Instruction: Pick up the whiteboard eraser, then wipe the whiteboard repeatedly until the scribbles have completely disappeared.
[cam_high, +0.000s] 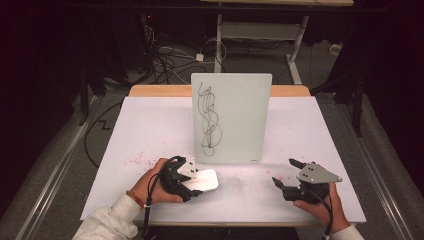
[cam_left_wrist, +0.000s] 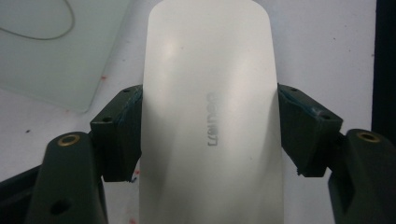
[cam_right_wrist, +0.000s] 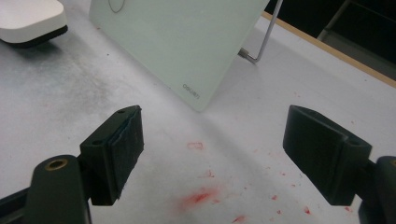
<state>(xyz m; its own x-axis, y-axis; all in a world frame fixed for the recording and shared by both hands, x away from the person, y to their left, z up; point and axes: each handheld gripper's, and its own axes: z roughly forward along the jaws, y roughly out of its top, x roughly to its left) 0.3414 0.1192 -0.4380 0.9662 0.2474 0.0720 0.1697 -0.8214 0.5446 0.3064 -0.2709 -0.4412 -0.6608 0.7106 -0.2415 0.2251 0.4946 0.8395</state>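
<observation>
Lower centre-left of the high view: left gripper (cam_high: 192, 180), held in a hand (cam_high: 150, 184) with a pale sleeve, clamped on a flat white plastic eraser block with rounded corners (cam_high: 206, 180), resting on the white table sheet (cam_high: 150, 130) just below the bottom edge of the board. In the left gripper view, centre of the frame: that same white block (cam_left_wrist: 210, 116) squeezed between the two black jaws, one pressed against each long side (faint grey lettering on its top).

Centre of the high view: frosted pale-green glass writing board (cam_high: 230, 117), propped upright and tilted back, with a black looping scribble (cam_high: 209, 122) down its left half.

Lower right of the high view: right gripper (cam_high: 286, 174), held in the other hand (cam_high: 325, 207), jaws wide apart and gripping nothing, hovering low over the sheet. In the right gripper view: red marker smudges (cam_right_wrist: 201, 196) on the sheet between the parted jaws, the board's lower corner (cam_right_wrist: 187, 56) in the upper centre, its thin metal stand leg (cam_right_wrist: 266, 35) behind, and the eraser's end (cam_right_wrist: 30, 21) in the upper left corner.
</observation>
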